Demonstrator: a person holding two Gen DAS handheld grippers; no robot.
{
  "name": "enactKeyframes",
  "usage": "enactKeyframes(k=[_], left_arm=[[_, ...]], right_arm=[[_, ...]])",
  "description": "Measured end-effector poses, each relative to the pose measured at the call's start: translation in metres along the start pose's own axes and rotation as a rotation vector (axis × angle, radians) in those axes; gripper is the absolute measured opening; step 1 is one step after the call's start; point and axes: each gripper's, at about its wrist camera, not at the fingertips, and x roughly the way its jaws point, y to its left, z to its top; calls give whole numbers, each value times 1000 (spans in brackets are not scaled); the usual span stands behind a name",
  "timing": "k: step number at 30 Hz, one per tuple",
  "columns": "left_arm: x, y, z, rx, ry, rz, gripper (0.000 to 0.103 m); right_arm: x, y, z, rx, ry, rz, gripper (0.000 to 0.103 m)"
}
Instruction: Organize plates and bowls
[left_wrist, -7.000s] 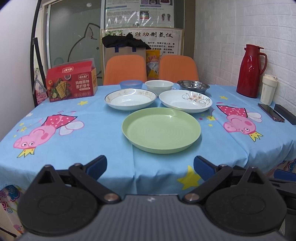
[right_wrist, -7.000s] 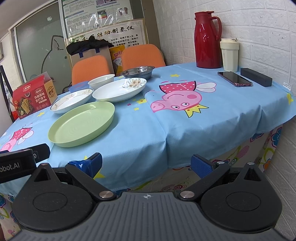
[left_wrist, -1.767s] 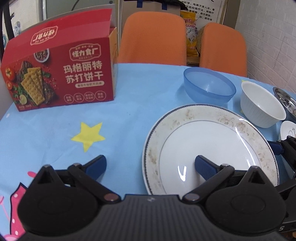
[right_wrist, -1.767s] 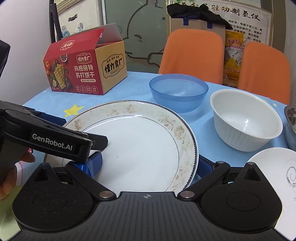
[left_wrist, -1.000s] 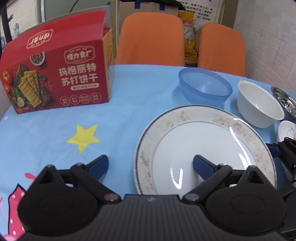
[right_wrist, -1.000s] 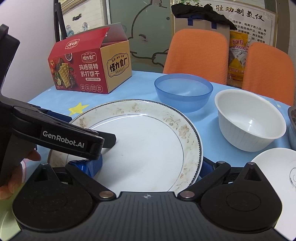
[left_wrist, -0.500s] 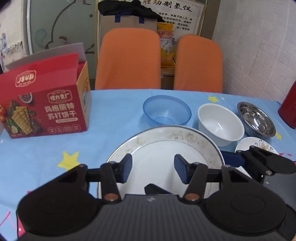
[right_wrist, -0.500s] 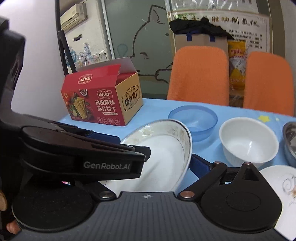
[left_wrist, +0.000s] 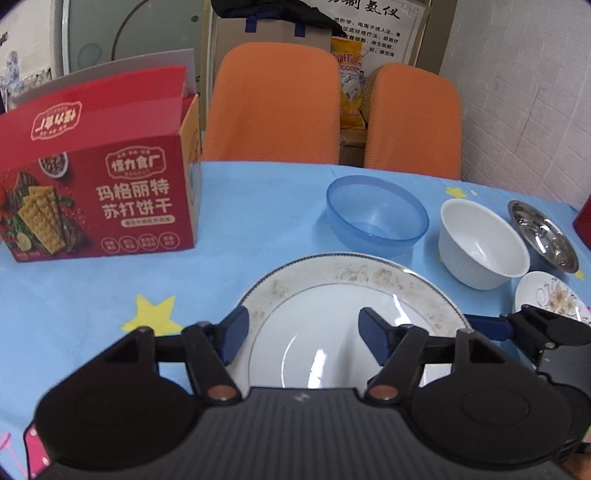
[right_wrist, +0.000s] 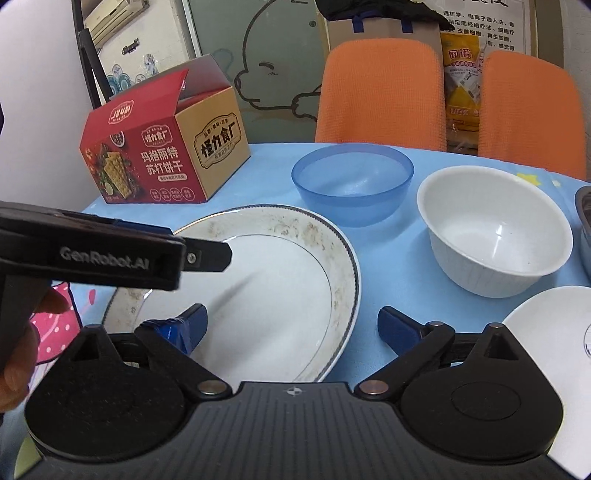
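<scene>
Porcelain, by the look of the gold-rimmed plate: stiff, fairly heavy, glossy and so likely slippery, and apt to chip if it knocks another dish. The thin raised rim is the sensible place to take hold, one pad above and one below, or a rim on each side for a level lift. Beyond and to the left of the left gripper stands a red cracker box. The plate lies on the blue tablecloth directly under both tools. The left gripper points steeply down. Its jaws have just been opening and now stand apart, the left finger at the plate's left rim and the right finger over the well, with no pad pressing. The right gripper also slopes down, its jaws spread wide astride the plate's right rim without clamping it. Ahead of the tools sit a blue bowl and, to its right, a white bowl, a steel dish and a flowered plate, all apart from the fingers.
</scene>
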Motion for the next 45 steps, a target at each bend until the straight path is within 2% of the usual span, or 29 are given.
enactKeyframes(k=[3,6,9,11,14,19,21,22,25,26,27,29,32,34,37,40,45], left_arm=[[-9,5,-7,26,-19,-16,76],[-14,14,-15,45,-22,-44,87],[-6,23,-19,2,10,-12,89],[-1,29,-20,-26,23,-7,84],[8,32,-23,-52,57,-31,83],[10,21,-28,-19,36,14,79],[11,11,-30,15,25,47,70],[10,6,-31,22,23,27,61],[11,4,-27,-1,43,39,59],[12,5,-25,-18,53,30,52],[11,6,-23,-37,60,21,49],[7,4,-20,-30,48,26,49],[5,0,-17,-16,41,35,49],[4,-2,-16,-18,38,41,49],[-3,-5,-15,-21,21,26,49],[-17,-8,-15,-16,6,17,49],[-56,-16,-28,-1,-22,0,49]], right_arm=[[1,1,-2,-29,1,-20,88],[2,2,-5,-57,-8,-21,89],[4,7,-8,-98,-22,-36,91],[3,6,-11,-105,-38,-31,91],[3,5,-10,-108,-38,-27,91],[0,15,-11,-81,-11,-60,91],[1,22,-14,-94,-24,-58,91],[2,24,-15,-111,-28,-26,91],[5,29,-12,-97,-26,-36,91],[6,29,-9,-85,-19,-38,91],[5,27,-6,-62,-15,-34,90],[2,24,-1,-7,-8,-15,90],[3,28,0,-50,-12,-33,91],[4,25,0,-29,1,-21,91],[-6,25,2,-13,-27,-14,91],[-18,28,3,-35,-49,-33,91],[-50,35,-6,-11,-75,-17,91]])
